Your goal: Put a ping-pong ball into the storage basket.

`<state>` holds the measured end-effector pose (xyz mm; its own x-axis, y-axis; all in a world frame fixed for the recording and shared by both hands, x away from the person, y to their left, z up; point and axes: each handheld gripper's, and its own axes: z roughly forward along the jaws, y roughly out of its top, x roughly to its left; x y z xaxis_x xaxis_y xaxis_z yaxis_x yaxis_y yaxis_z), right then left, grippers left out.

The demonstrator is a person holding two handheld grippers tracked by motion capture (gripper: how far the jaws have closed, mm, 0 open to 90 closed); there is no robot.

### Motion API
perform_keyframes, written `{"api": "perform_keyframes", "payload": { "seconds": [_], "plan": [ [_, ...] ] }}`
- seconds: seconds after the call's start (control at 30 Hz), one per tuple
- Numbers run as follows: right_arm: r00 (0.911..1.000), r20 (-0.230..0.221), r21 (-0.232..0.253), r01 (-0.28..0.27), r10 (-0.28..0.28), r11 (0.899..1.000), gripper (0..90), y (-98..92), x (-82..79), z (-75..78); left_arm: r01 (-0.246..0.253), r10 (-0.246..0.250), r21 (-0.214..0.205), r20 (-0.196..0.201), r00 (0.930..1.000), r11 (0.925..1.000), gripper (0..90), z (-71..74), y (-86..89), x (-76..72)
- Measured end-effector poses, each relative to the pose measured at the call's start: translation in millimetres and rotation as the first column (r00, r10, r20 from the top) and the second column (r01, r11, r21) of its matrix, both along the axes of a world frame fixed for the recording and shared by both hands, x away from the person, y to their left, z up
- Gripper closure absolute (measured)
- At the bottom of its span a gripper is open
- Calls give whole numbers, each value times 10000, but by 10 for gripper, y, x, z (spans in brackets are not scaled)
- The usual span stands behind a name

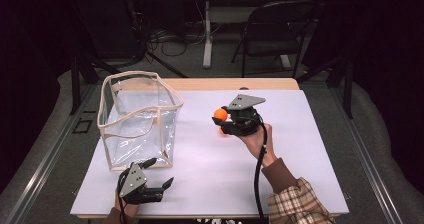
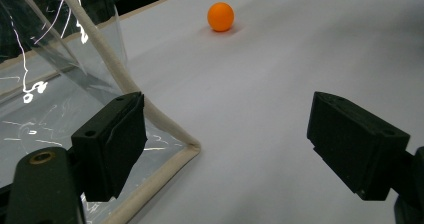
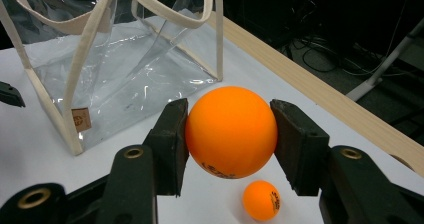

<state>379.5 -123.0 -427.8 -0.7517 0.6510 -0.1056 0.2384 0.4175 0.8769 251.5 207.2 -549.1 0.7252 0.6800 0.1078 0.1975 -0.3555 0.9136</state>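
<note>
I have the right gripper (image 3: 231, 134) clamped on an orange ball (image 3: 231, 131), its two pads pressing the ball's sides, lifted clear of the white table (image 1: 210, 184) with a second orange ball (image 3: 261, 200) lying on the surface just below it. The clear bag (image 1: 140, 119) stands open-topped to the left, well apart from the held ball, so I judge the job is to carry the ball across and drop it in. To do it well I want to keep the squeeze steady, lift above the cream-trimmed rim and let go only once the ball is over the middle of the opening. The floppy handles could catch a jaw. My left gripper (image 2: 225, 149) sits wide open and empty, one pad just beside the bag's near bottom corner; between the two hands the table is bare, so the path across is free.
</note>
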Motion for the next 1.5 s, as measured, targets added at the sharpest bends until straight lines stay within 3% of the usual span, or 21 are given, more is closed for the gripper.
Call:
{"api": "perform_keyframes", "payload": {
  "seconds": [0.83, 0.97, 1.5],
  "plan": [
    [9995, -40, 24, -324, 325, 9995, 510, 176, 88, 56, -13, 13, 0, 33, 10000, 10000, 159, 3, -3, -4],
    [9987, -51, 253, -497, 499, 9984, 510, 290, 140, 91, -12, 12, -31, 21, 10000, 10000, 159, 3, 0, -4],
    [9978, 74, 77, -659, 658, 9978, 510, 399, 190, 176, 33, -33, 1, 46, 10000, 10000, 159, 4, -5, -4]
  ]
}}
